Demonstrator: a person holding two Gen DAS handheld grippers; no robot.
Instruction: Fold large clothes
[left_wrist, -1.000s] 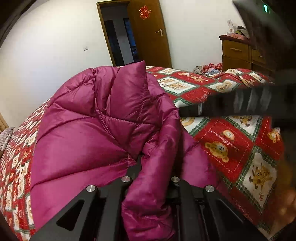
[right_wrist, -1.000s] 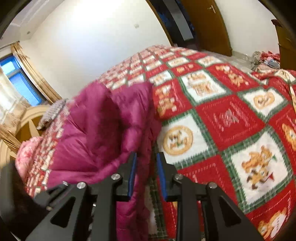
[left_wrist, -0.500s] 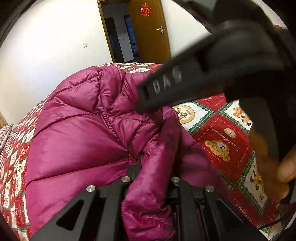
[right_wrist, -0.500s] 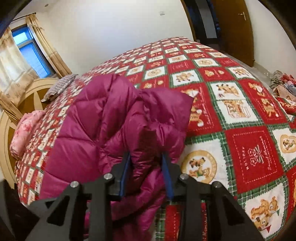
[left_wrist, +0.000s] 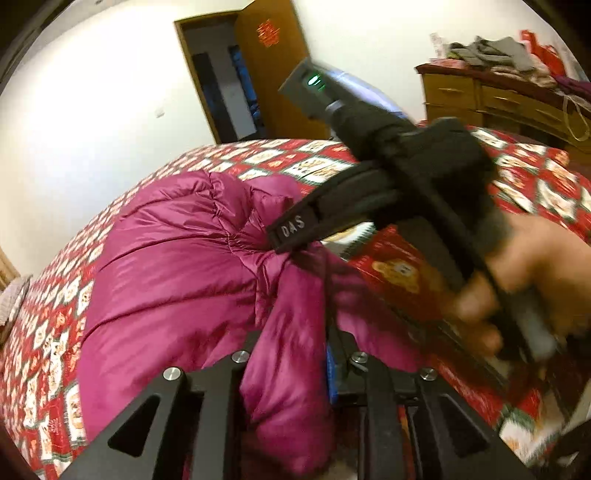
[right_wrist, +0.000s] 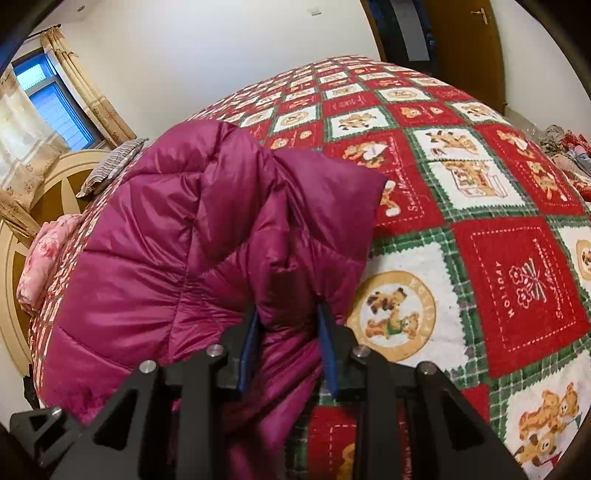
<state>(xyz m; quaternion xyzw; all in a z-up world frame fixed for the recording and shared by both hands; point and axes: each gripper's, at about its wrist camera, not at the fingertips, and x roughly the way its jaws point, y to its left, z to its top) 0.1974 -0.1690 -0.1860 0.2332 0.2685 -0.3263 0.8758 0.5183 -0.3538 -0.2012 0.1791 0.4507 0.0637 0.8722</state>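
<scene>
Your right gripper (left_wrist: 291, 230) and the bare hand (left_wrist: 524, 280) holding it cut across the left wrist view, blocking much of the red-and-green teddy-bear patchwork quilt (right_wrist: 480, 206) behind. One magenta quilted puffer jacket (right_wrist: 177, 258) lies bunched on the quilt's window-side half, towards the cream wooden headboard (right_wrist: 14, 295). One striped pillow (right_wrist: 110, 162) and one pink floral bundle (right_wrist: 40, 258) sit at the headboard edge. A wooden dresser (left_wrist: 491, 99) piled with clothes stands beyond the bed, beside one open brown door (left_wrist: 280, 66).

Your left gripper (left_wrist: 291, 350) has its fingers closed on a thick fold of the jacket, fabric bulging between them. In the right wrist view, your right gripper's blue-padded fingers (right_wrist: 327, 350) pinch another fold, parted only by the padding's thickness. Both tools meet at the jacket's near edge, the right one angled down across the left.
</scene>
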